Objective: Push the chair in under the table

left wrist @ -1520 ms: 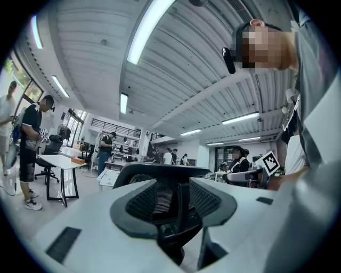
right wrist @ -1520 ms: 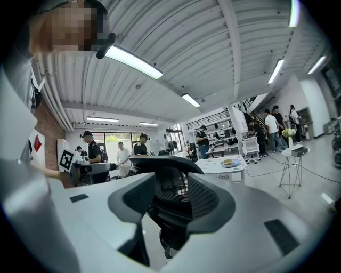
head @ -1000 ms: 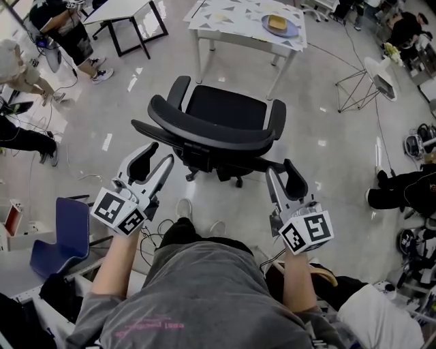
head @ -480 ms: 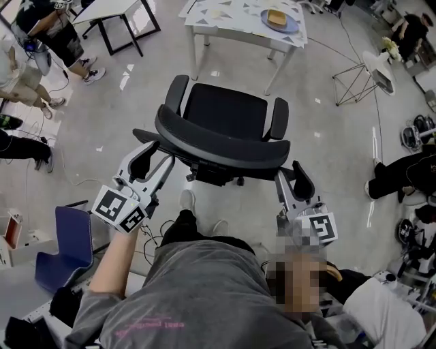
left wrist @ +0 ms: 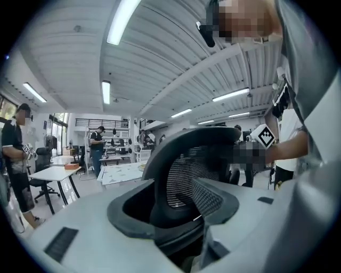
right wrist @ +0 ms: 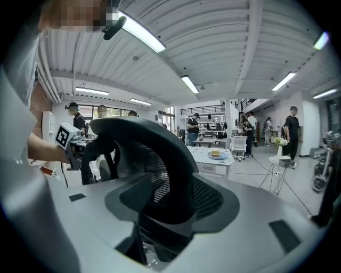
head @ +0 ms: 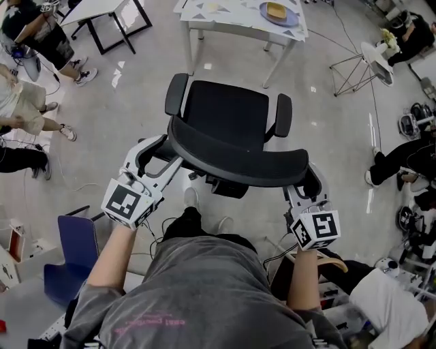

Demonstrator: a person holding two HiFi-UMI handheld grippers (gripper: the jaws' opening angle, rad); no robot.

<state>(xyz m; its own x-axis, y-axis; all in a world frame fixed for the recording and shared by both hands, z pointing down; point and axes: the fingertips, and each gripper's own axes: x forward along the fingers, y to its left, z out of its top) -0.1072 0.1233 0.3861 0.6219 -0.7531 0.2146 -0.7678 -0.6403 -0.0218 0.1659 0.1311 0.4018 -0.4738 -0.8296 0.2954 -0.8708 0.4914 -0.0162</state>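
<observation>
A black office chair with a curved mesh backrest (head: 238,155) faces a white table (head: 225,15) at the far side, and its seat (head: 228,109) stands apart from the table. My left gripper (head: 162,151) is at the backrest's left end and my right gripper (head: 304,185) at its right end. Both have just been opening their jaws. In the left gripper view the backrest rim (left wrist: 181,160) runs between the spread jaws of the left gripper (left wrist: 176,210). The right gripper view shows the right gripper (right wrist: 170,213) straddling the rim (right wrist: 154,149) in the same way.
A plate (head: 278,12) with something yellow sits on the white table. People (head: 27,102) stand at the left near a second table (head: 102,10). A blue chair (head: 68,249) is close at my left. A wire stand (head: 375,61) and a seated person (head: 402,157) are at the right.
Both grippers have moved forward from behind the chair onto the two ends of the backrest, and their jaws stand wider. The chair now lies closer under my view.
</observation>
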